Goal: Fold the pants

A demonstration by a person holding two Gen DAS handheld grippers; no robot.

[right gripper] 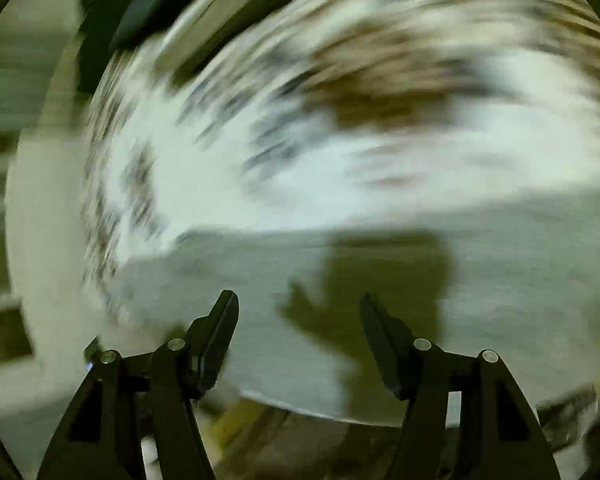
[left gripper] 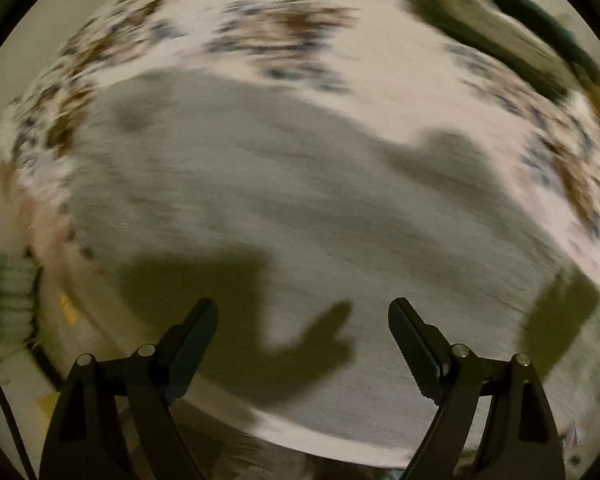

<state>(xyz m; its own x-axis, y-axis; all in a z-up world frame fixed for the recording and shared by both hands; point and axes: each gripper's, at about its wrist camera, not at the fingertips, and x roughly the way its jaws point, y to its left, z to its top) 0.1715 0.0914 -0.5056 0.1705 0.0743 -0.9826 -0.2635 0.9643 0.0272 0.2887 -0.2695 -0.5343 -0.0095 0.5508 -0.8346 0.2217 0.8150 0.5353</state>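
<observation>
Both views are smeared by motion blur. Grey pants (left gripper: 260, 200) lie spread flat on a white cloth with a brown and blue flower print (left gripper: 280, 32). My left gripper (left gripper: 302, 302) hangs above the near part of the pants, its jaws wide apart with nothing between them. In the right wrist view the grey pants (right gripper: 520, 264) fill the lower half, with the flowered cloth (right gripper: 340, 80) behind. My right gripper (right gripper: 298, 295) is open above the pants near their front edge and holds nothing. Gripper shadows fall on the grey fabric.
The cloth-covered surface ends just below the fingers at a pale front edge (left gripper: 320, 444), with brownish floor beyond it (right gripper: 280, 440). A dark blurred object (left gripper: 500, 12) lies past the far edge, also dark and blurred (right gripper: 140, 0) in the right wrist view.
</observation>
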